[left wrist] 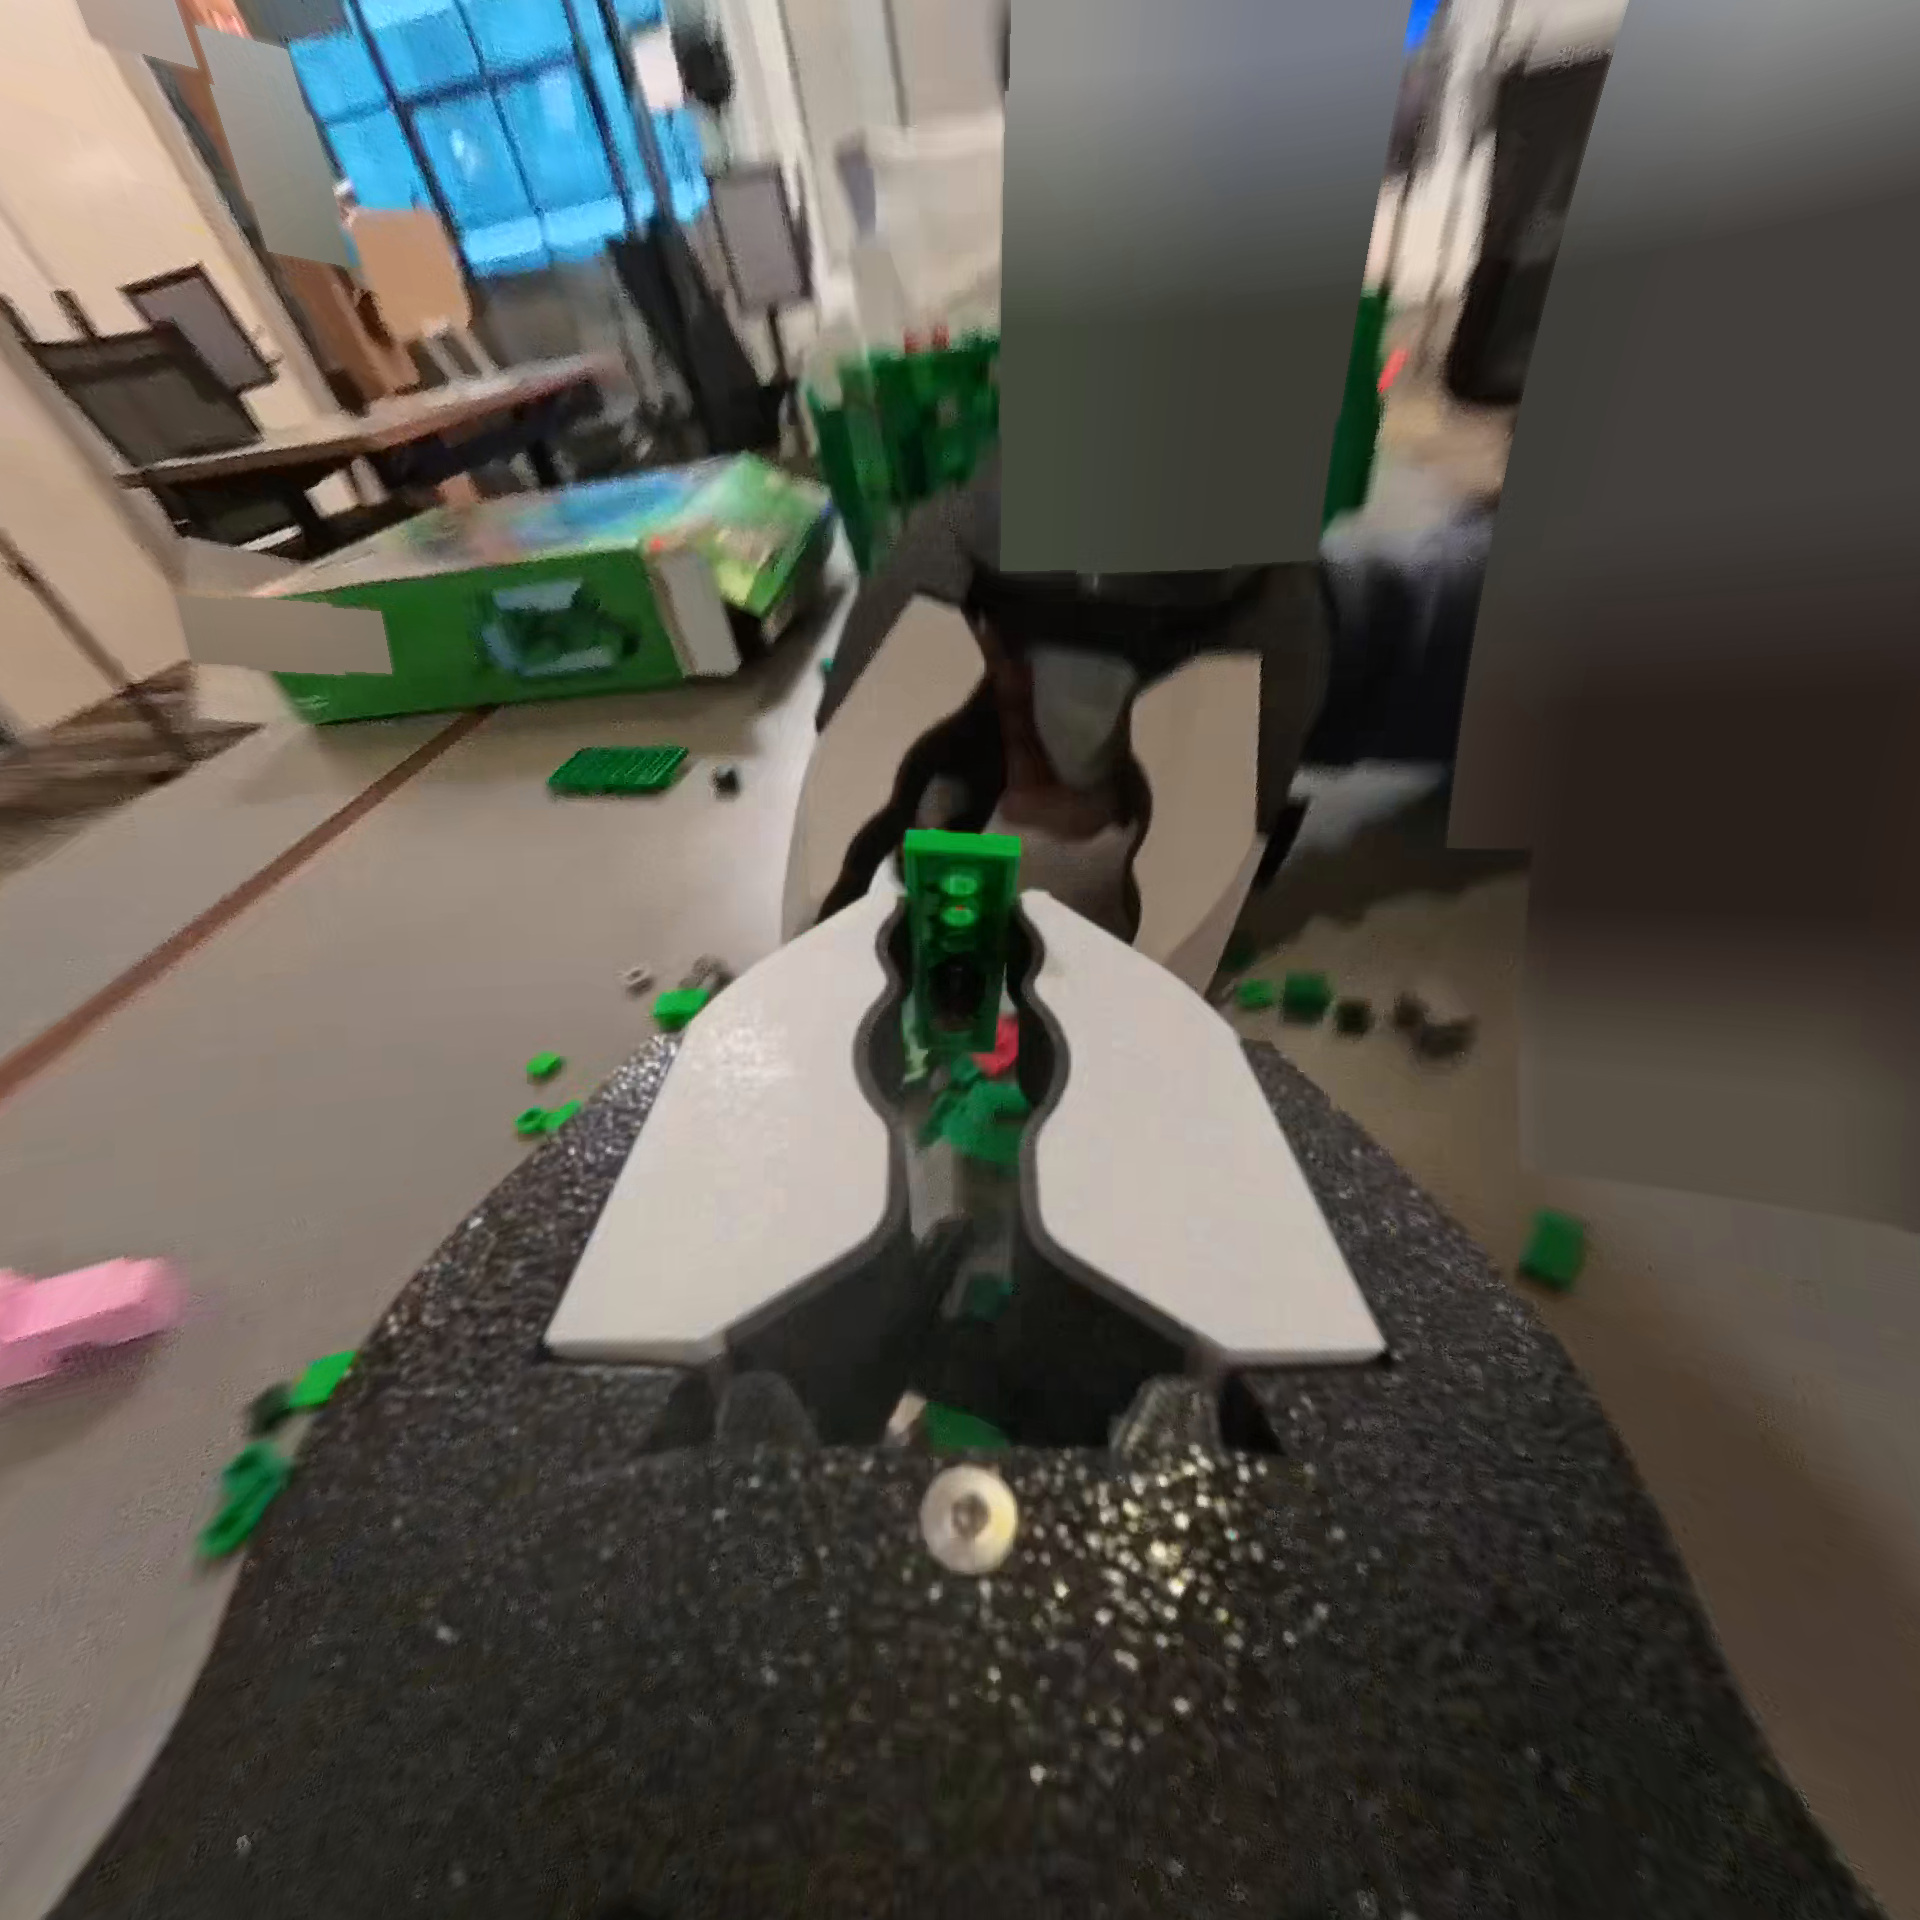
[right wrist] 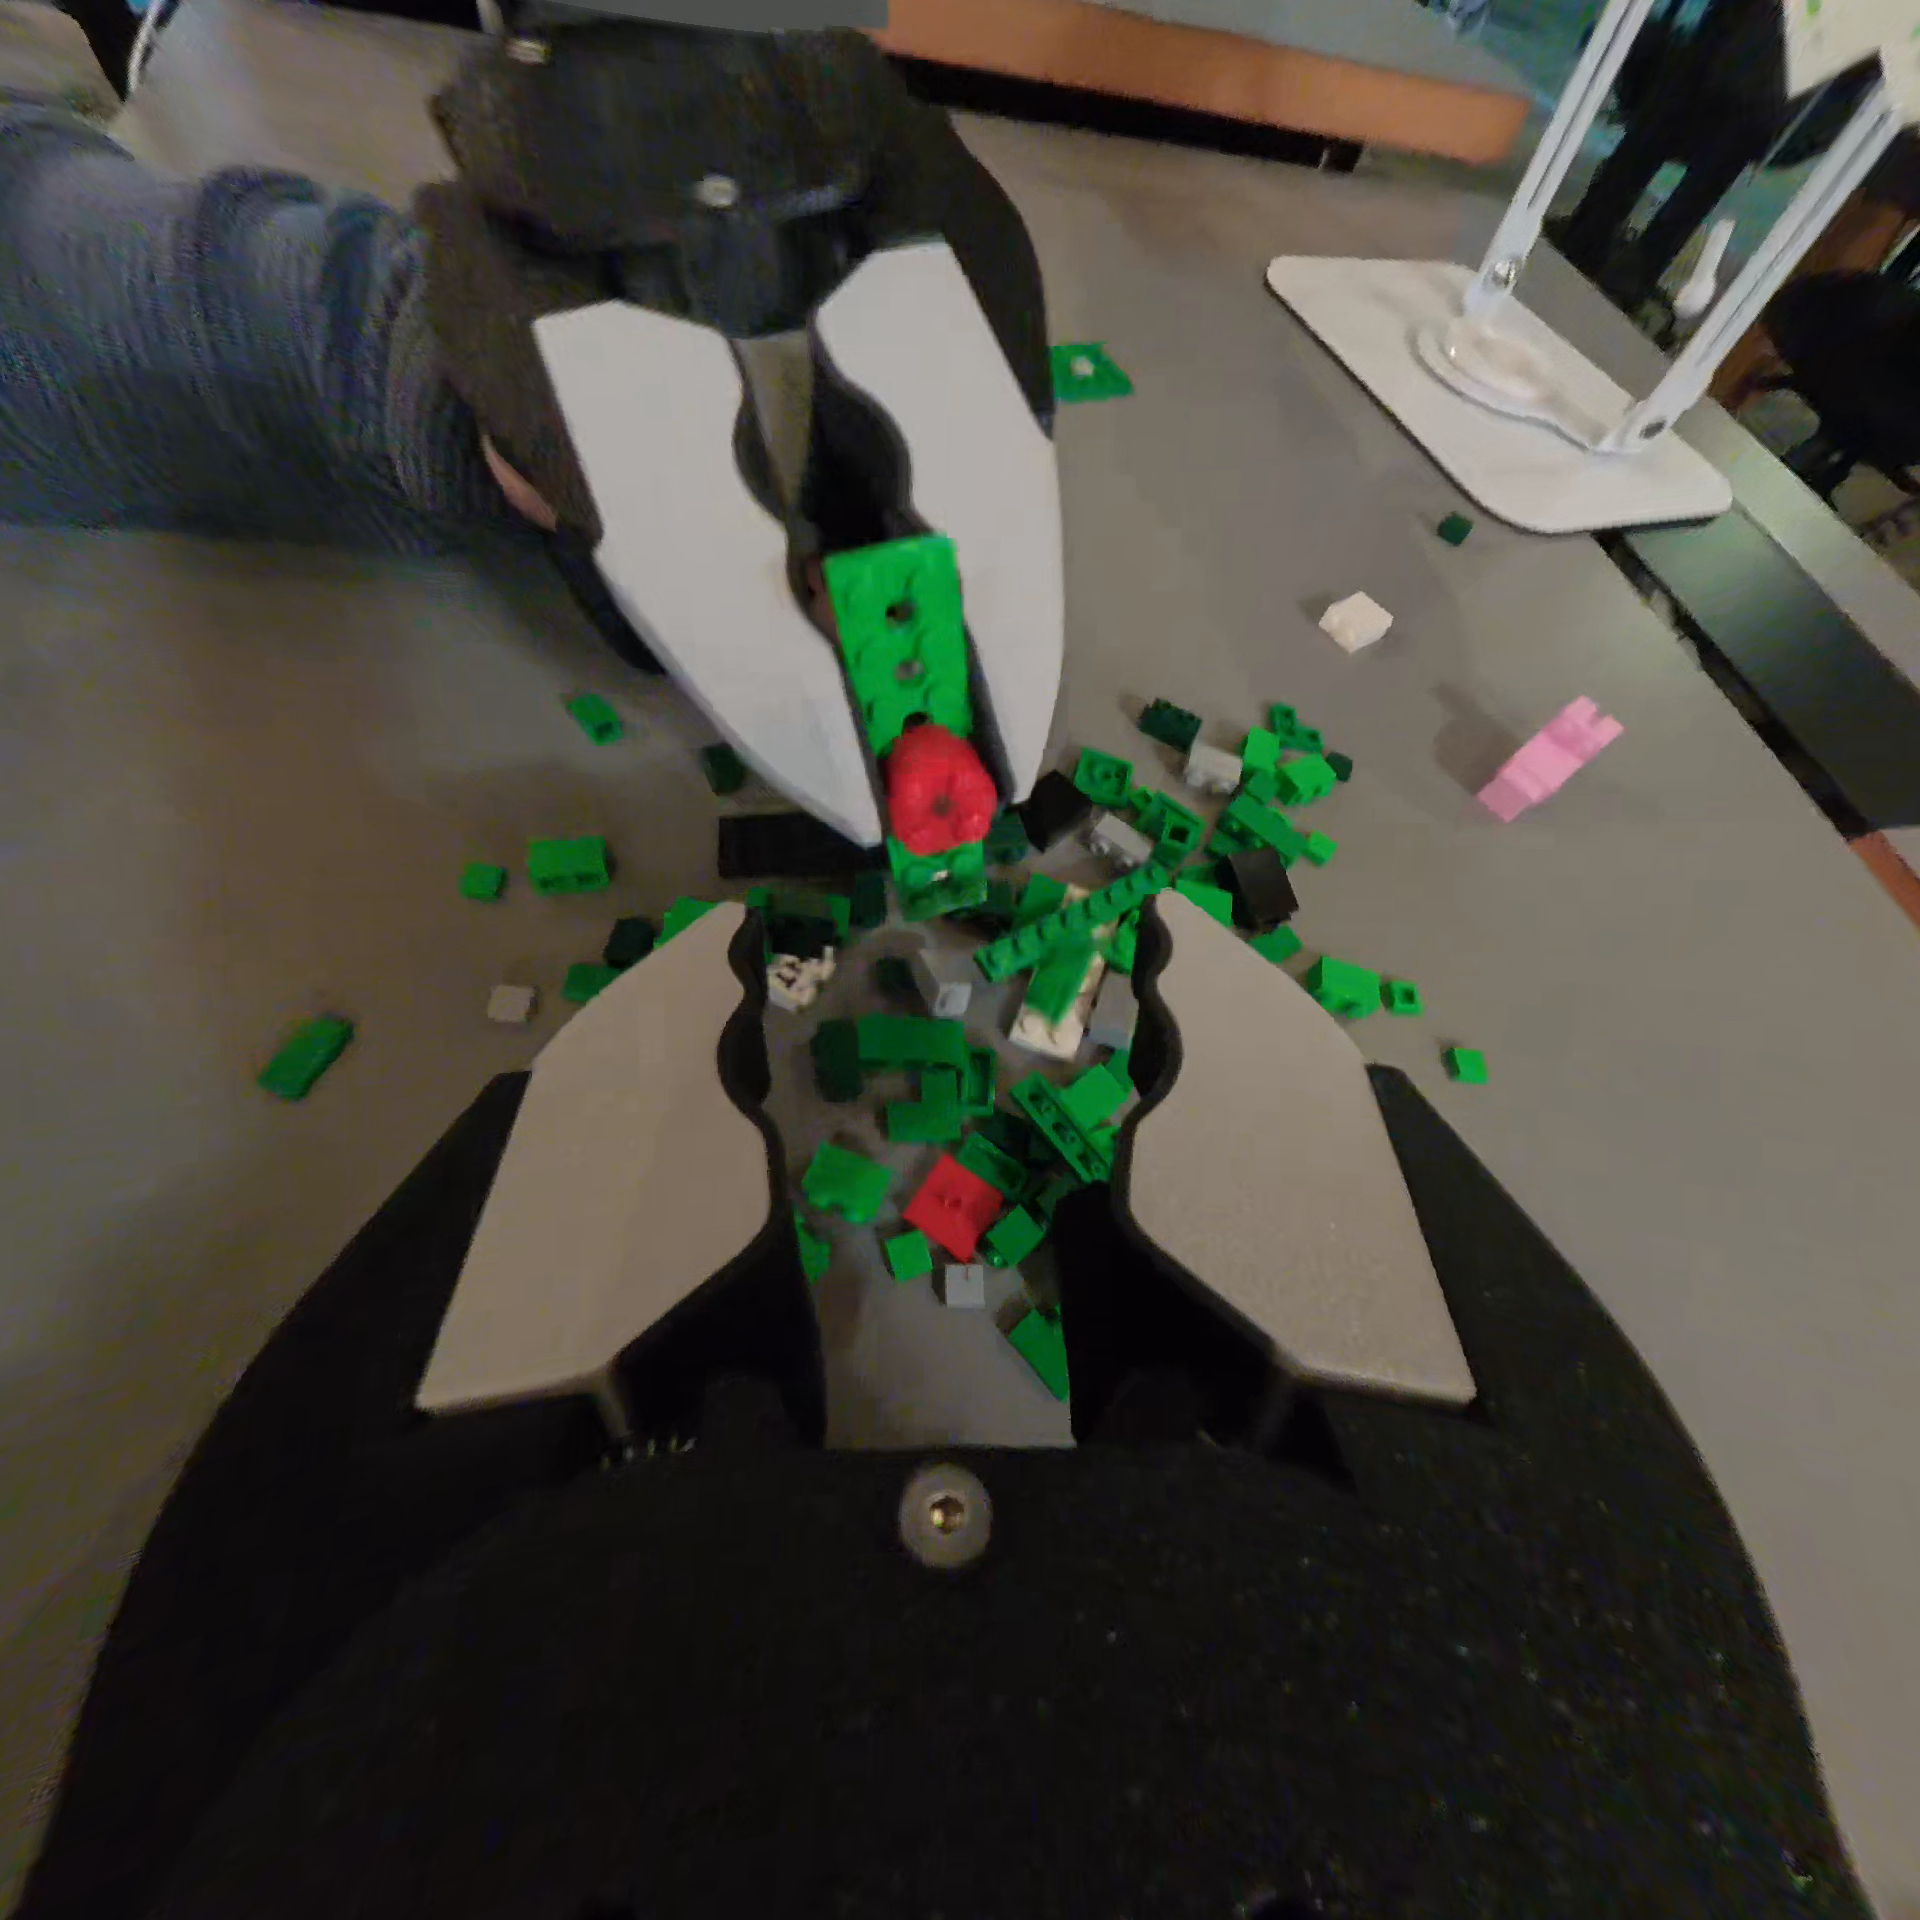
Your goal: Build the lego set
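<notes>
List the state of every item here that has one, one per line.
Left hand-held gripper: shut on green plate.
Right hand-held gripper: open, empty, above the brick pile.
Green plate: held between the fingers, red piece at its tip.
Red piece: attached to plate.
Brick pile: loose on table.
Pink brick: lying apart.
Box: flap open.

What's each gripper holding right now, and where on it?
Left gripper pinches the green plate by its long side edges, red piece on its end. Right gripper is open, empty.
</notes>
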The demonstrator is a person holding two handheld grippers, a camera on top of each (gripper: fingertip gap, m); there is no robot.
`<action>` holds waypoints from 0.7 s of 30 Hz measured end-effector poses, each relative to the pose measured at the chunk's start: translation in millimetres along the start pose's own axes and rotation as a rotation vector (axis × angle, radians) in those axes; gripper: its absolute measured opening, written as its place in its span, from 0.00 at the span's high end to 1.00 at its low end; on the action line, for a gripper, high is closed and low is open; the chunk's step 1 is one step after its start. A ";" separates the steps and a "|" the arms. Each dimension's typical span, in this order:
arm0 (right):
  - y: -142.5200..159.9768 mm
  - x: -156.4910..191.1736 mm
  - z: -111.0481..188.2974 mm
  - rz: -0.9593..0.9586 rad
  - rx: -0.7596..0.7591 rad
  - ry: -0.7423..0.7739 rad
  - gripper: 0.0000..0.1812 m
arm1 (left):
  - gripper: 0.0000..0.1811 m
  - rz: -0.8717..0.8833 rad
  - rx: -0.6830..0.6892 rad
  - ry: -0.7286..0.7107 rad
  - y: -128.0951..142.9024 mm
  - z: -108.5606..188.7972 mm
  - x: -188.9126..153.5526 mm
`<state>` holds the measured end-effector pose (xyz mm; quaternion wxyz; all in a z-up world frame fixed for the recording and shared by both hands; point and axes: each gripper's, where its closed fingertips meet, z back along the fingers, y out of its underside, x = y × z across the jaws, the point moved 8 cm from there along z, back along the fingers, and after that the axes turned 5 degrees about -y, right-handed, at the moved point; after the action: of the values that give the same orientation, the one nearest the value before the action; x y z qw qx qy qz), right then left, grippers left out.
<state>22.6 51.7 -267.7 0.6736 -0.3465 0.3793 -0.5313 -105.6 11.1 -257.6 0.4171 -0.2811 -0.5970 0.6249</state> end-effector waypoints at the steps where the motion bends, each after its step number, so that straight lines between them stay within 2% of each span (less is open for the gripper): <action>1: -1.1 1.0 -1.2 0.019 0.006 0.018 0.63 | 0.91 0.060 -0.045 0.025 -1.2 2.8 2.7; 5: 1.4 0.4 -4.0 0.016 0.073 0.047 0.61 | 0.91 0.110 -0.111 0.045 -1.0 8.4 7.6; 9: -8.5 -3.1 3.9 -0.253 -0.176 -0.132 0.77 | 0.91 -0.008 -0.122 0.024 -1.5 7.1 2.9; 11: -10.2 -7.5 6.9 -0.422 -0.288 -0.247 0.80 | 0.91 -0.105 -0.142 -0.032 -4.8 7.7 1.0; 15: -7.2 -11.4 2.7 -0.552 -0.330 -0.300 0.78 | 0.91 -0.188 -0.134 -0.091 -8.5 11.3 1.0; 18: -7.4 -15.6 7.2 -0.613 -0.391 -0.330 0.81 | 0.91 -0.208 -0.140 -0.121 -10.6 13.2 2.0; 21: -5.5 -17.4 8.3 -0.591 -0.369 -0.300 0.79 | 0.91 -0.192 -0.147 -0.113 -10.4 12.5 1.4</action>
<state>24.9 68.2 -256.5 0.4653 -0.6305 0.2496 -0.5690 -115.0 5.2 -245.5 0.4191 -0.2167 -0.6879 0.5515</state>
